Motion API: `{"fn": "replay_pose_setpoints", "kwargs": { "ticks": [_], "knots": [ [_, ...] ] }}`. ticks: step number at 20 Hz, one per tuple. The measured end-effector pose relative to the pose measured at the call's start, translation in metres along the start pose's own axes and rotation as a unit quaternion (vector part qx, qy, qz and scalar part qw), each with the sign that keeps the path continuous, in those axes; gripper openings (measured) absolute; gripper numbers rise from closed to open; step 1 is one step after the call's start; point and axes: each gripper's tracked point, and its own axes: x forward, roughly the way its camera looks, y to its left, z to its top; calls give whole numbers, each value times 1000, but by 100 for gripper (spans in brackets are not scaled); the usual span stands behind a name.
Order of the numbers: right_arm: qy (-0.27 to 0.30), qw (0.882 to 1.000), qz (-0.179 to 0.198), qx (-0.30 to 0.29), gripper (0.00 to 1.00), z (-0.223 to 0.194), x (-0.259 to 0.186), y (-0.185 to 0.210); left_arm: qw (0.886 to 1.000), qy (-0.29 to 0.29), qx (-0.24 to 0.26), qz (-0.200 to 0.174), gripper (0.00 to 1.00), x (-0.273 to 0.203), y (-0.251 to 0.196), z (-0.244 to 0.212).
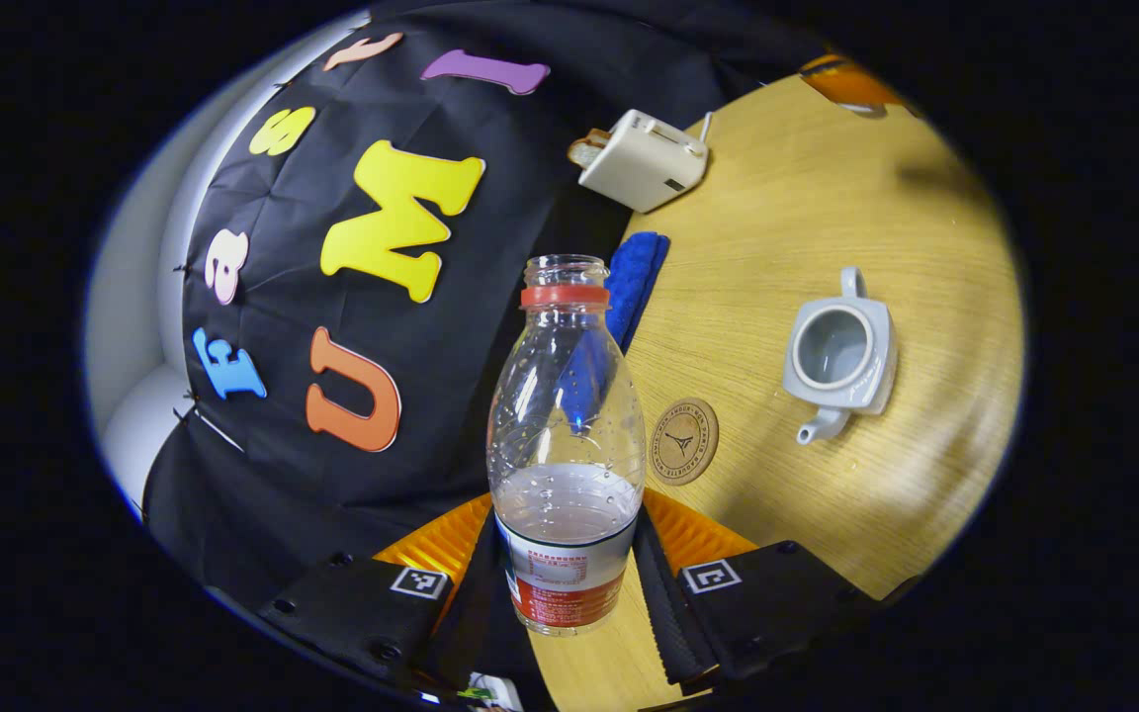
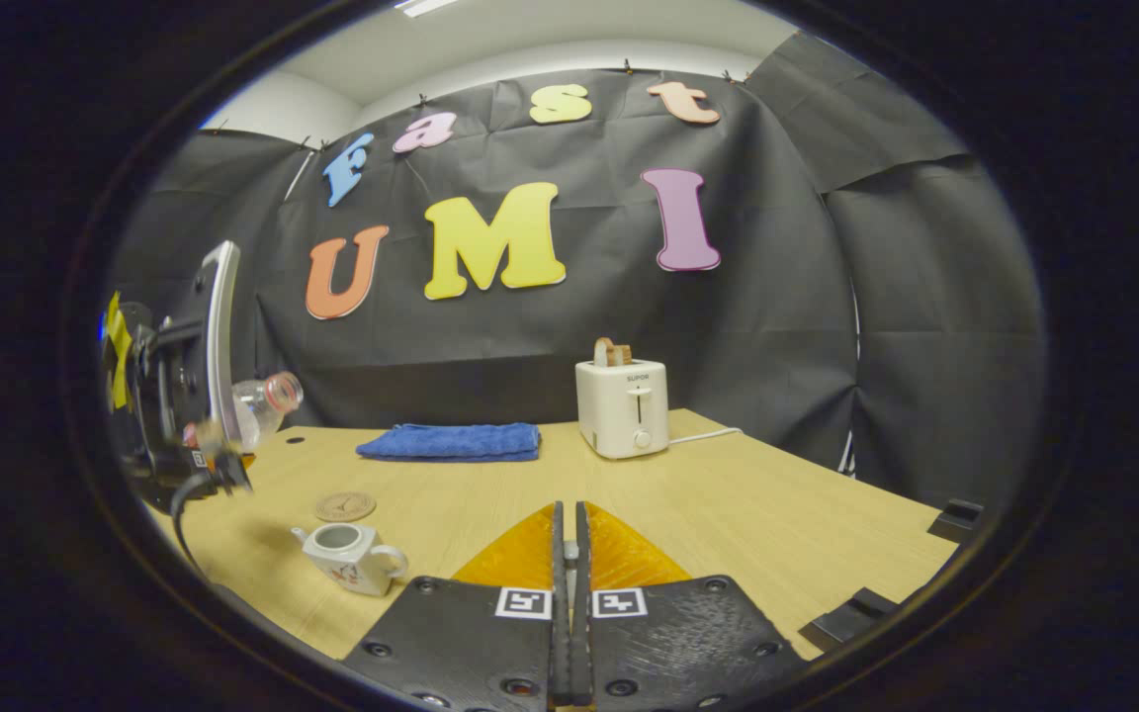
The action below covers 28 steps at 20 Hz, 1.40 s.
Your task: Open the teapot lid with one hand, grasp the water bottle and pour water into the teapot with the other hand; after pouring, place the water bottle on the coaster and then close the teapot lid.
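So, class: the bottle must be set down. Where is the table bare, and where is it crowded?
Bare wood lies right of the toaster, out to the table edge, and between the blue cloth and the right gripper. It is crowded near the teapot and coaster, where the left gripper holds the water bottle.

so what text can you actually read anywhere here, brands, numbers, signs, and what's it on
Nothing reads clearly enough to quote.
water bottle: printed label, text too small to read.
coaster: ring of lettering round an emblem, too blurred to read.
toaster: small mark on the front, too small to read for certain.
left gripper and right gripper: square coded markers, patterns and not words.
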Motion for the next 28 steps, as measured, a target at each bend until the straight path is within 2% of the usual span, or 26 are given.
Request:
{"fn": "replay_pose_setpoints", "kwargs": {
  "ticks": [3, 8, 11, 15, 17, 19, 25, 28],
  "knots": [
    [1, 1000, 5, -7, 0, -2, -2, 6, 996, -24, -89, 19, 70, 1, 14, 8],
    [-6, 1000, 13, -10, 1, 3, -8, 16, 972, -66, -221, 45, 71, -6, 41, 23],
    [-12, 1000, 16, -13, 0, 7, -9, 19, 952, -87, -283, 74, 71, -4, 57, 25],
    [-11, 1000, 15, -9, 0, 5, -9, 18, 914, -104, -382, 88, 71, 8, 61, 25],
    [-11, 1000, 13, -10, 0, 4, -8, 16, 898, -133, -412, 74, 72, 19, 61, 39],
    [-9, 1000, 13, -11, 0, 2, -7, 17, 888, -154, -430, 51, 73, 35, 55, 51],
    [-1, 1000, 21, -14, 0, -10, -2, 23, 871, -159, -465, 11, 74, 85, 38, 61],
    [9, 1000, 25, -16, 1, -18, 2, 24, 857, -146, -495, -19, 74, 113, 20, 59]
  ]
}}
